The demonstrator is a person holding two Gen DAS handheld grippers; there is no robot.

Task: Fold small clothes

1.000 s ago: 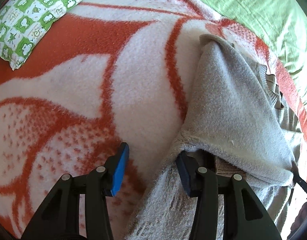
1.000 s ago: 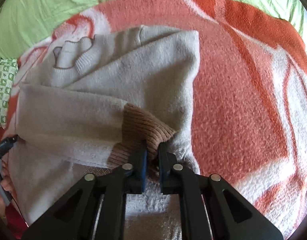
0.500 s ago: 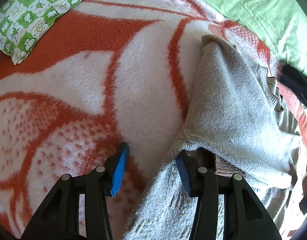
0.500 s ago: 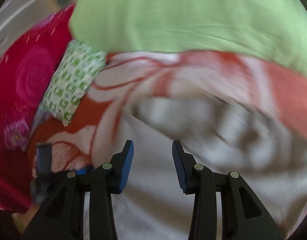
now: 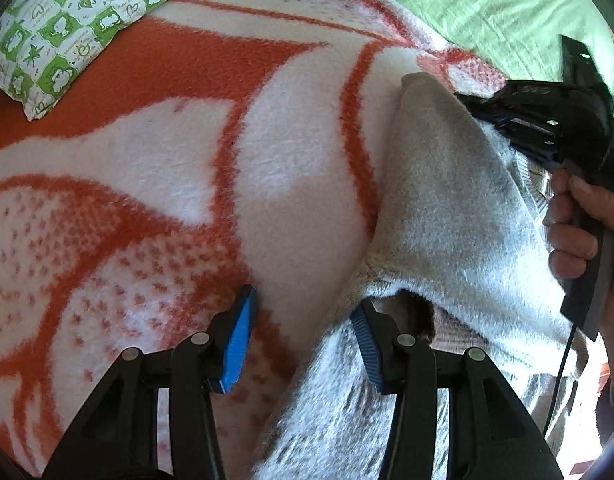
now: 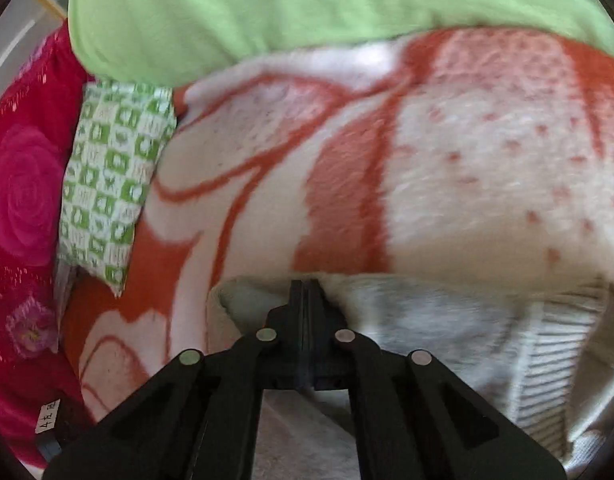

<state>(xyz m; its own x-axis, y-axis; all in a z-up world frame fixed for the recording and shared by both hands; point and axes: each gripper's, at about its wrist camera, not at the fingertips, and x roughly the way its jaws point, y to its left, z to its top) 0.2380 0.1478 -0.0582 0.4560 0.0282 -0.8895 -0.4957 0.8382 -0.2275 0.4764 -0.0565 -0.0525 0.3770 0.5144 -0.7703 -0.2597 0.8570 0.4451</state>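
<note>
A small grey fleecy sweater (image 5: pixel 447 216) lies partly folded on an orange and white blanket (image 5: pixel 187 152). My left gripper (image 5: pixel 303 340) is open, its right finger at the sweater's near fold, its left finger over the blanket. A brown ribbed cuff (image 5: pixel 419 312) peeks from under the fold. My right gripper (image 6: pixel 305 286) is shut on the sweater's far edge (image 6: pixel 387 292); it also shows in the left wrist view (image 5: pixel 507 120), held by a hand (image 5: pixel 579 220).
A green checked pillow (image 5: pixel 75 20) lies at the blanket's far left; it also shows in the right wrist view (image 6: pixel 111 176). A light green sheet (image 6: pixel 307 4) lies beyond the blanket. A red rose-patterned cloth (image 6: pixel 19 200) is at the left.
My right gripper let go of the brown cuff, swung over to the sweater's far edge and shut on it. My left gripper stayed open in place.
</note>
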